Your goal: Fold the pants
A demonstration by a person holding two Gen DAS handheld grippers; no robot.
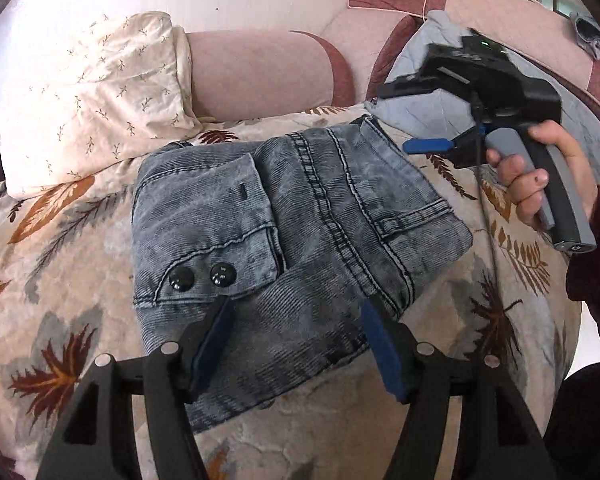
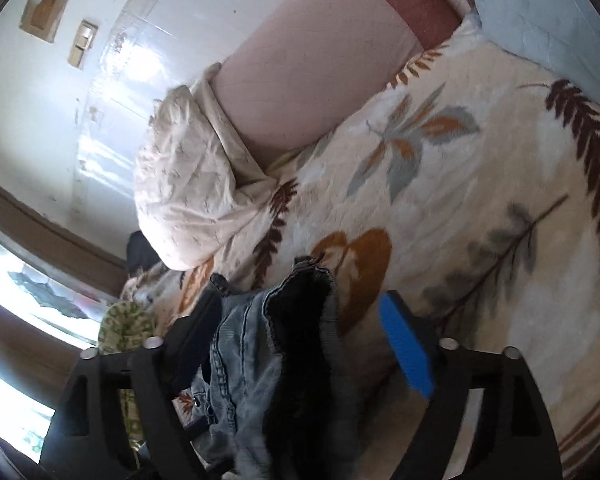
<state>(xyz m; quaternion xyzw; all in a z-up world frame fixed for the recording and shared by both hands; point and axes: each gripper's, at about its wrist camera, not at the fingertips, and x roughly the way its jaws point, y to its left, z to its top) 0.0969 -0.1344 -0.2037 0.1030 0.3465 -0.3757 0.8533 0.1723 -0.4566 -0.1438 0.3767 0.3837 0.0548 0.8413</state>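
Observation:
The grey-blue denim pants (image 1: 292, 224) lie folded into a compact rectangle on the leaf-patterned blanket (image 1: 60, 280), with a buttoned flap pocket facing up. My left gripper (image 1: 300, 320) is open and hovers over the near edge of the fold, its blue pads on either side of the cloth without pressing it. A hand holds my right gripper (image 1: 420, 148) at the fold's far right corner. In the right wrist view a bunched end of the pants (image 2: 276, 360) stands between the wide-open jaws of the right gripper (image 2: 302, 304). It leans on the left finger and is clear of the right pad (image 2: 408, 356).
A cream pillow (image 1: 92, 100) lies at the back left, against a pink padded headboard (image 1: 260, 68). A light blue cloth (image 1: 428, 80) sits at the back right behind the right gripper. A white wall (image 2: 60, 120) and a bright window (image 2: 16, 288) show beyond the bed.

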